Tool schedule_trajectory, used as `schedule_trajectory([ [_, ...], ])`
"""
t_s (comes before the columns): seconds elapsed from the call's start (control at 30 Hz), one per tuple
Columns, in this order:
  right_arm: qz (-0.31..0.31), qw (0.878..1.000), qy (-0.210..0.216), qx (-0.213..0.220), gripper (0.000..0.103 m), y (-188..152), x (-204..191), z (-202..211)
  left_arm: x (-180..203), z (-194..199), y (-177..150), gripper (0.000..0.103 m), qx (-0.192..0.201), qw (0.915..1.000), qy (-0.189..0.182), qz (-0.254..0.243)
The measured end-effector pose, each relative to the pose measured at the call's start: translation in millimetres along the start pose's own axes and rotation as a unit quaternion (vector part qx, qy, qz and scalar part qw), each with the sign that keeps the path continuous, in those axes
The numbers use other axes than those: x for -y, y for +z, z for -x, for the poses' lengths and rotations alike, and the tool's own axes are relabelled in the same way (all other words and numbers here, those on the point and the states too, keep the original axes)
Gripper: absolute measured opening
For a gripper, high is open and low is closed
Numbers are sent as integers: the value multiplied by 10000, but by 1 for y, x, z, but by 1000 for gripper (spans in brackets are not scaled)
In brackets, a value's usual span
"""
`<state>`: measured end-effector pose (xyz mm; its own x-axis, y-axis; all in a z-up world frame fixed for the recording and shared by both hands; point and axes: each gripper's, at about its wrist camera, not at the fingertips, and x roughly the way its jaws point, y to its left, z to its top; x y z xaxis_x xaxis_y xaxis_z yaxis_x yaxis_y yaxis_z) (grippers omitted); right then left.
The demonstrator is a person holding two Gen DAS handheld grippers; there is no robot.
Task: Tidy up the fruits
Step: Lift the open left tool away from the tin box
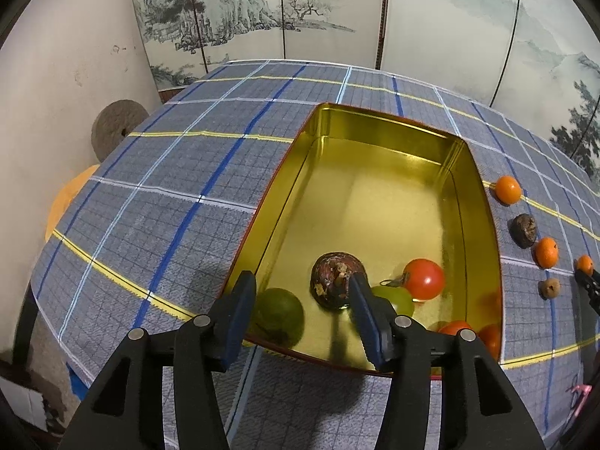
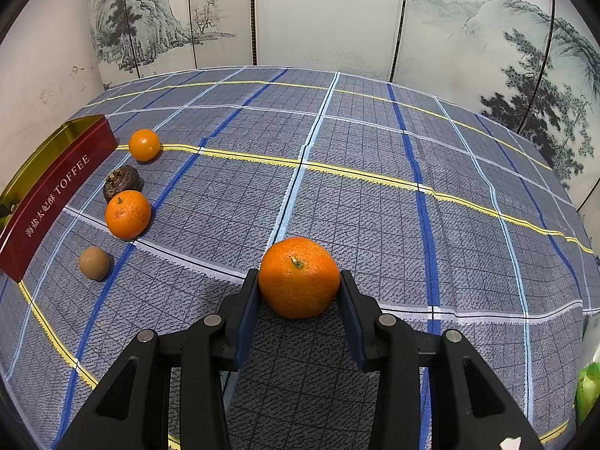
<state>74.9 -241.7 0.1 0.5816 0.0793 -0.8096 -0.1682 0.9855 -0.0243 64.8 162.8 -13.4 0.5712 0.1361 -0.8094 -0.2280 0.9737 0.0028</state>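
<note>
My left gripper (image 1: 302, 281) stands open over the near end of the gold tin (image 1: 375, 131). A brown water chestnut (image 1: 332, 277) lies on the tin floor by its right fingertip, and the left finger is apart from it. A green lime (image 1: 279, 313), a green fruit (image 1: 393, 298) and red tomatoes (image 1: 423, 277) also lie in the tin. My right gripper (image 2: 299, 275) is shut on a mandarin (image 2: 299, 292) just above the cloth. Left of it stand two mandarins (image 2: 144, 144) (image 2: 127, 214), a brown chestnut (image 2: 122, 182) and a small tan fruit (image 2: 93, 262).
The tin's red wall (image 2: 56, 195) marked TOFFEE stands left of the fruit row. The checked cloth (image 2: 375, 206) runs wide to the right and back. A painted folding screen (image 2: 318, 18) stands behind the table. A green packet (image 2: 588, 386) sits at the right edge.
</note>
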Motion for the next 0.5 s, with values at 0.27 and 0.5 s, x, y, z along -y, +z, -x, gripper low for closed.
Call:
schedule_trajectory([
  [0.27,-3,10000,10,0,38,0,-1,1,10,24,-4,59,309,9995,17,-99],
  [0.5,29,10000,-6,6,37,-1,0,0,18,34,-18,61,463,9988,-8,-147],
])
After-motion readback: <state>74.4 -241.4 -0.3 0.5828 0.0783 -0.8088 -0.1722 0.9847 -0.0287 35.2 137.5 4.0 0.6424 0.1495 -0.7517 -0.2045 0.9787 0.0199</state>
